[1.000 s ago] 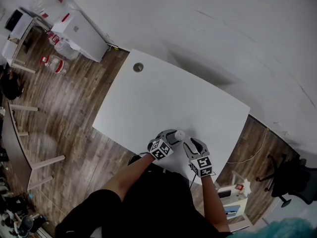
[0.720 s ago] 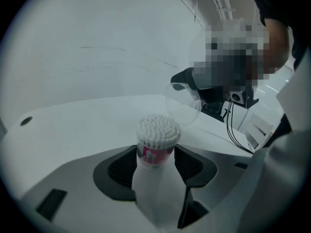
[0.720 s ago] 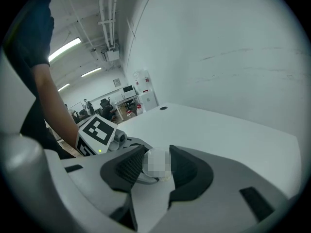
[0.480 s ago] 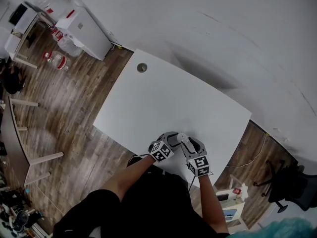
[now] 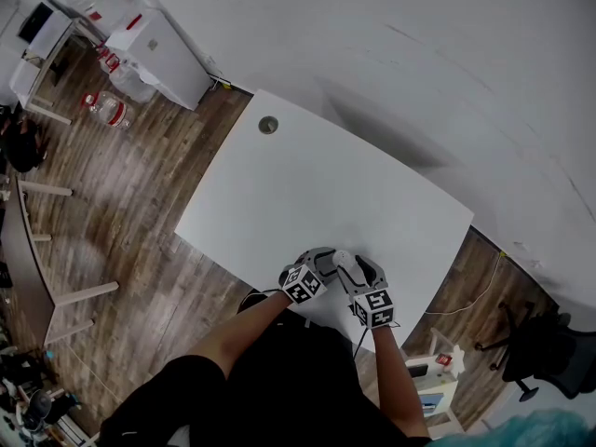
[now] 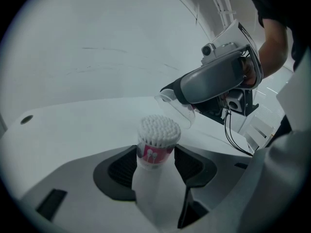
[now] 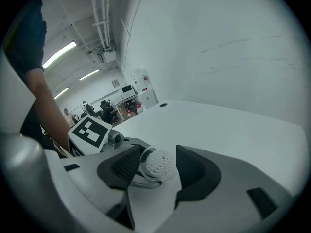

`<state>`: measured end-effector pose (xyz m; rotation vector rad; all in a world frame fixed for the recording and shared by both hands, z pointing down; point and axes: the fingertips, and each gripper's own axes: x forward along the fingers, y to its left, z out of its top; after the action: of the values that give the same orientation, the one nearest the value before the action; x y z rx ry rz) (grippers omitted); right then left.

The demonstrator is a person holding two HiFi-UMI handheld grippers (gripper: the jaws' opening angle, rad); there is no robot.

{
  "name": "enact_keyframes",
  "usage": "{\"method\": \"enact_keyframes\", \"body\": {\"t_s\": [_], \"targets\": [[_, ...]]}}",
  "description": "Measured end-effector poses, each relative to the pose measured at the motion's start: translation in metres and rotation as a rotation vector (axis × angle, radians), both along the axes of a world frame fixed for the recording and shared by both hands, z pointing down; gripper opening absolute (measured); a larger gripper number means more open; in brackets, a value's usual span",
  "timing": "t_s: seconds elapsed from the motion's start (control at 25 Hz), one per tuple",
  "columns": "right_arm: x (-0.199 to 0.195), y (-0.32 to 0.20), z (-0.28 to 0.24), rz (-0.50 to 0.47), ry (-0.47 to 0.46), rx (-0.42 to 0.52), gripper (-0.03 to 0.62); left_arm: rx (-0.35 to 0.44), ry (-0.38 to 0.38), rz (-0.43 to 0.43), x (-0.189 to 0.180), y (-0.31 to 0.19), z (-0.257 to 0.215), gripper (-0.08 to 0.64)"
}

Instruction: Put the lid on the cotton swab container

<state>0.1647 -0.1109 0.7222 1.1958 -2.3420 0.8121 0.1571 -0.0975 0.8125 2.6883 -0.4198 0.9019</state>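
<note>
One clear lid (image 6: 177, 109) is hanging tilted just above and beside the white swab heads, not yet seated on the cotton swab container (image 6: 154, 154). The container is standing upright between the jaws of the left gripper (image 6: 155, 168), which are pressing on its sides at the height of the pink label band. The right gripper (image 7: 154, 165) is reaching in from the side with the lid between its jaws. Those jaws have just been opening and are standing wide, with a thin gap showing beside the lid's rim on one side. Through the lid, the right gripper view is showing the packed swab tips. Both grippers are meeting over the near edge of the white table (image 5: 307, 184), tips close together. The left marker cube (image 5: 300, 285) and the right marker cube (image 5: 374, 307) are facing up toward the head camera. A round cable hole (image 5: 268, 125) is sitting near the table's far corner. Wood-patterned floor (image 5: 121, 212) is spreading around the table, and a white cabinet (image 5: 154, 59) is standing well apart by the wall.
</note>
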Motion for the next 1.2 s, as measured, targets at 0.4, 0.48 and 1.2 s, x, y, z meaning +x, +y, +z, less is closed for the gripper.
{"method": "enact_keyframes", "body": {"t_s": [0.4,0.48,1.2], "targets": [[-0.005,-0.004,0.006,-0.004,-0.010,-0.036,0.224,0.008,-0.001,0.015,0.001,0.000,-0.003,0.245],[-0.006,-0.006,0.009,-0.004,-0.007,-0.047,0.224,0.011,-0.001,0.016,0.002,0.000,-0.003,0.244],[-0.006,-0.013,0.020,-0.017,0.103,-0.065,0.224,0.031,0.016,0.035,0.010,0.003,-0.004,0.241]]}}
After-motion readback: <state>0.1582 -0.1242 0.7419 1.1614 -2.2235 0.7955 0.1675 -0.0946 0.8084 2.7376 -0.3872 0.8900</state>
